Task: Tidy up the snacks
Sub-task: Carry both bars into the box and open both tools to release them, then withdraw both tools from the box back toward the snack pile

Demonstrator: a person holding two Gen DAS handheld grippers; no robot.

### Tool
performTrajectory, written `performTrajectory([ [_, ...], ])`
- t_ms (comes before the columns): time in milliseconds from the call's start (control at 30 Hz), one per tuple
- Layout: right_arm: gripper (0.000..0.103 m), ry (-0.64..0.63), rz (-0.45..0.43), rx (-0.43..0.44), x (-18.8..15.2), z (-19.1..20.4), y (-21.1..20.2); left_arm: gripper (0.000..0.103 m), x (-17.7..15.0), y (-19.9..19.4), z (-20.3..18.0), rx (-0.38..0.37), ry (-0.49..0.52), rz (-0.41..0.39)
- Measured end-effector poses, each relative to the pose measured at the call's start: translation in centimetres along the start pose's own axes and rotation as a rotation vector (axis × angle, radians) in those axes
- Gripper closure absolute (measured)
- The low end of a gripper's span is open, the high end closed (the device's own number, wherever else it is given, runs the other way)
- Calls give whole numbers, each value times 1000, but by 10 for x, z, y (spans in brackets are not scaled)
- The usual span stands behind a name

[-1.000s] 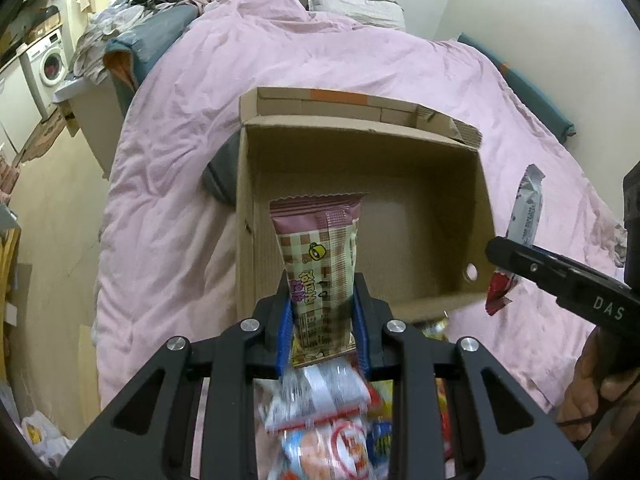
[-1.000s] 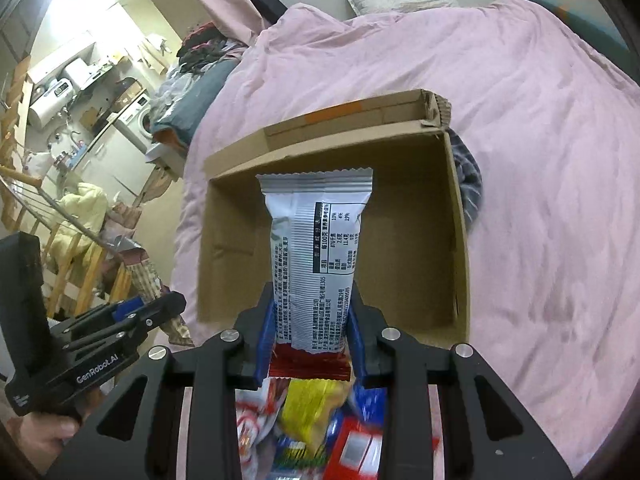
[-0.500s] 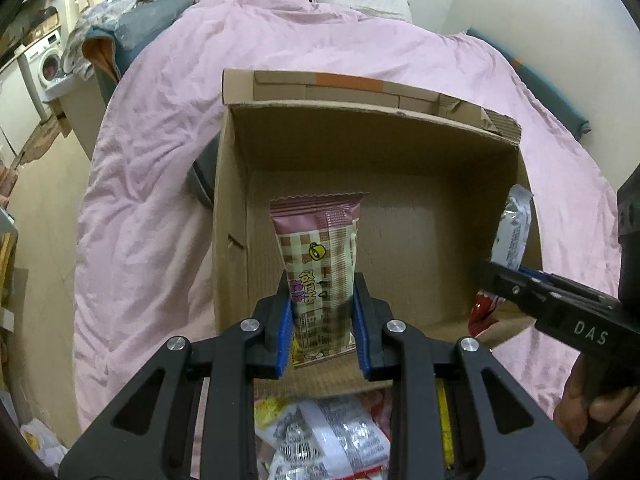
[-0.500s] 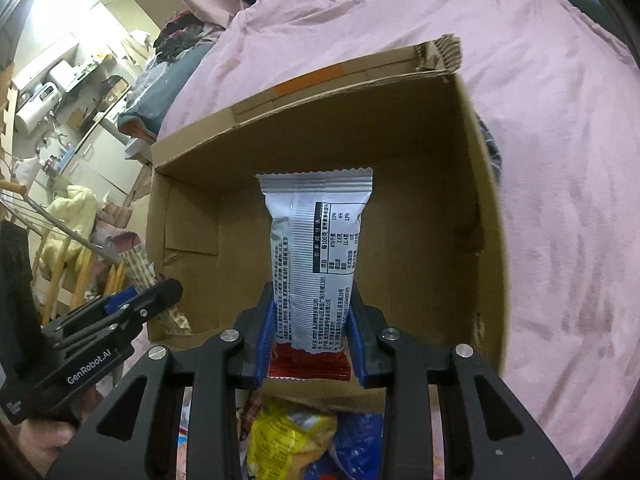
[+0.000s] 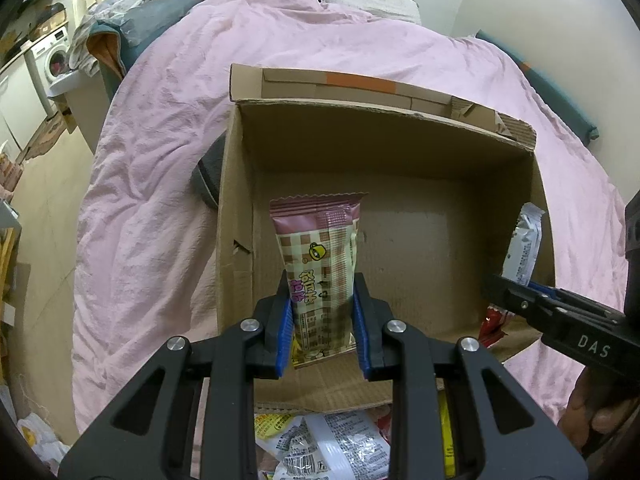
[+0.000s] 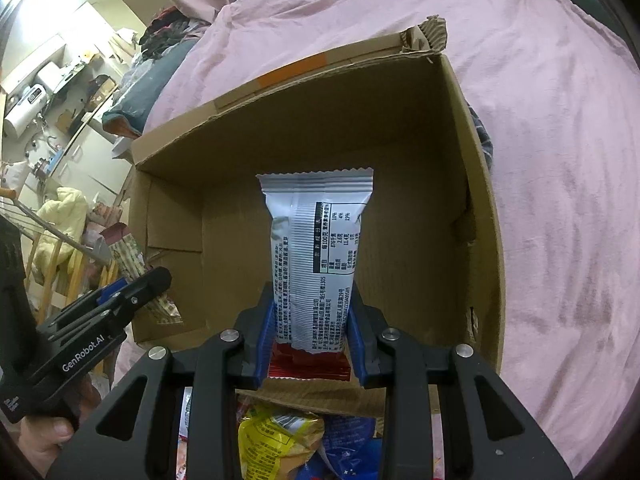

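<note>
An open cardboard box (image 5: 404, 148) (image 6: 476, 184) lies on a pink bed cover, with nothing on its floor. My left gripper (image 5: 322, 328) is shut on a pink checked snack packet (image 5: 318, 264), held upright over the box's near left part. The right gripper (image 6: 310, 340) is shut on a white snack packet with a red end (image 6: 316, 256), upright over the box's near right side. In the left wrist view the right gripper (image 5: 516, 292) and its white packet (image 5: 522, 248) show at the right. In the right wrist view the left gripper (image 6: 132, 292) and its pink packet (image 6: 128, 256) show at the left.
More snack packets (image 5: 324, 444) (image 6: 280, 440) lie in a heap on the bed just in front of the box. The pink cover (image 5: 152, 184) spreads around the box. A dark cloth (image 5: 206, 176) lies against the box's left wall. A hand (image 6: 40, 440) holds the left gripper's handle.
Both grippers have sunk and moved forward, carrying their packets from in front of the box to over its inside. The box looks larger and nearer in both views.
</note>
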State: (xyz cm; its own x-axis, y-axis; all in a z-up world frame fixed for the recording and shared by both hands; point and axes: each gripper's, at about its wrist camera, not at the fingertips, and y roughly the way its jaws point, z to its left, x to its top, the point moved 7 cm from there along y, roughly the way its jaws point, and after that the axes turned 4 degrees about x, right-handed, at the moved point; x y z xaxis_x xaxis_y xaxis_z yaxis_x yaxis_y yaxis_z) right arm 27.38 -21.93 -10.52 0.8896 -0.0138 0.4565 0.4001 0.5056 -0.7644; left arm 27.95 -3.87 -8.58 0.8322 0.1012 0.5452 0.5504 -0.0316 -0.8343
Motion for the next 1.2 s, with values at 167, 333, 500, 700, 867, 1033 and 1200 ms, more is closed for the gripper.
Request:
performTrajectory([
  [167,67,11,2,11,2,0,3,80,-1,-1,-3,-9,9,2],
  [333,67,11,-6,32,4,2,3,68,0,-6,-6,-12,25,-12],
  [500,41,1,-35,47,9,7,-3,28,5,-17,-3,0,13,-66],
  [700,21,0,-87,43,17,6,-13,27,6,-16,-2,2,7,-65],
  [867,21,21,-74,50,17,3,-9,27,7,-15,1,3,-4,-58],
  [1033,21,-5,-78,42,17,5,-9,27,6,-16,0,7,0,-63],
  [1200,21,-17,-85,32,19,7,-11,27,5,-18,0,15,-5,-69],
])
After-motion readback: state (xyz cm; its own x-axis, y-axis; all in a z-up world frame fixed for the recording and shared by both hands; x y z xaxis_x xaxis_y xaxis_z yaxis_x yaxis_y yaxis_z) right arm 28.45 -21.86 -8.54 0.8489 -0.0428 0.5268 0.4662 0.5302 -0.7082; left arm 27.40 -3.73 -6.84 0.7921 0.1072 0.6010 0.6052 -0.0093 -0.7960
